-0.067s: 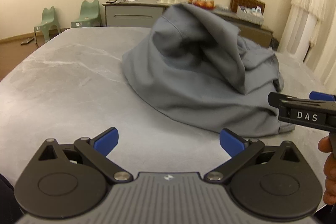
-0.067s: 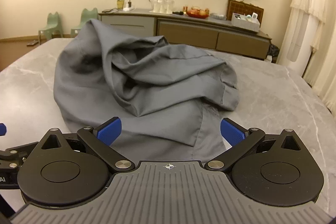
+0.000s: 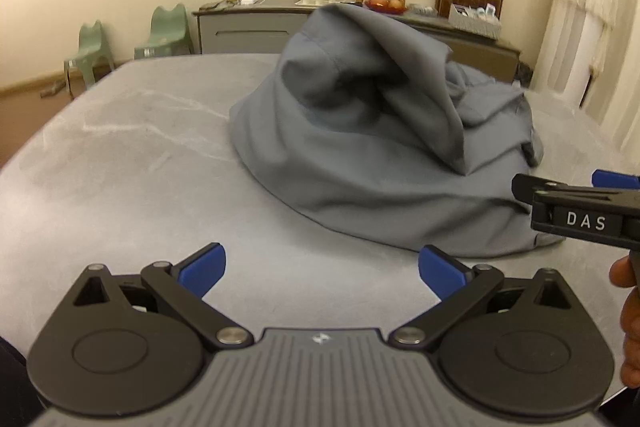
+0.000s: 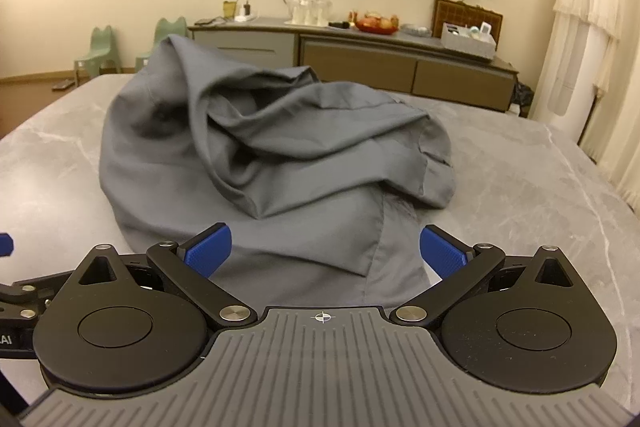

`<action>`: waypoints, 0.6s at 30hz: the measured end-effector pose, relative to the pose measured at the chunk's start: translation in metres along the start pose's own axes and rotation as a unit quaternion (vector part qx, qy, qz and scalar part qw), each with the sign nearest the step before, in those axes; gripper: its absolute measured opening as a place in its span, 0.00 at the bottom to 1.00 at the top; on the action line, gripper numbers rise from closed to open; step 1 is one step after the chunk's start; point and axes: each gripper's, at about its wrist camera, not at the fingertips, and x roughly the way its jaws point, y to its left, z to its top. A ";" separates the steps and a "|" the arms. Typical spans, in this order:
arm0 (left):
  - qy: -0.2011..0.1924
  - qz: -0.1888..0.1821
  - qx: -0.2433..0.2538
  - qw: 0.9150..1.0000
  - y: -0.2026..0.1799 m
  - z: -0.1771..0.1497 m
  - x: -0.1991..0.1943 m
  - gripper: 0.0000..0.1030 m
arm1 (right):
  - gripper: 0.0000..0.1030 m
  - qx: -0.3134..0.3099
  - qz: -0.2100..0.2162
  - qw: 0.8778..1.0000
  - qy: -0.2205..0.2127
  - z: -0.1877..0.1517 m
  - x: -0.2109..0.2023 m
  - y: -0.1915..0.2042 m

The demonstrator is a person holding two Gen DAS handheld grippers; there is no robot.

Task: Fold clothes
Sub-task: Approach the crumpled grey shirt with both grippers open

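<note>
- The grey garment [image 4: 276,163] sits in a crumpled heap on the marble table [image 3: 120,163], not folded at all.
- From the right gripper [image 4: 322,247] the heap is dead ahead, and its near hem runs right under the spread-apart, empty jaws.
- For the left gripper [image 3: 320,263], also splayed wide and holding nothing, the pile lies ahead and off to the right, so the right one's nearer.
- Compared to a moment ago, pretty much nothing has shifted; the pile and both grippers look the same.

Black tongs [image 3: 322,269] with blue pads [image 3: 204,263], ribbed grey body
</note>
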 end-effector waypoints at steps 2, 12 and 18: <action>-0.005 0.009 0.012 1.000 -0.002 -0.002 0.003 1.00 | 0.99 0.006 0.003 1.000 0.006 0.001 0.000 0.002; -0.016 0.041 0.055 0.998 0.000 -0.009 0.013 1.00 | 0.99 0.066 0.043 0.997 0.027 -0.007 0.011 -0.026; 0.005 0.053 0.061 0.997 -0.020 0.004 0.017 1.00 | 0.99 0.047 0.042 0.998 0.003 -0.004 0.000 -0.021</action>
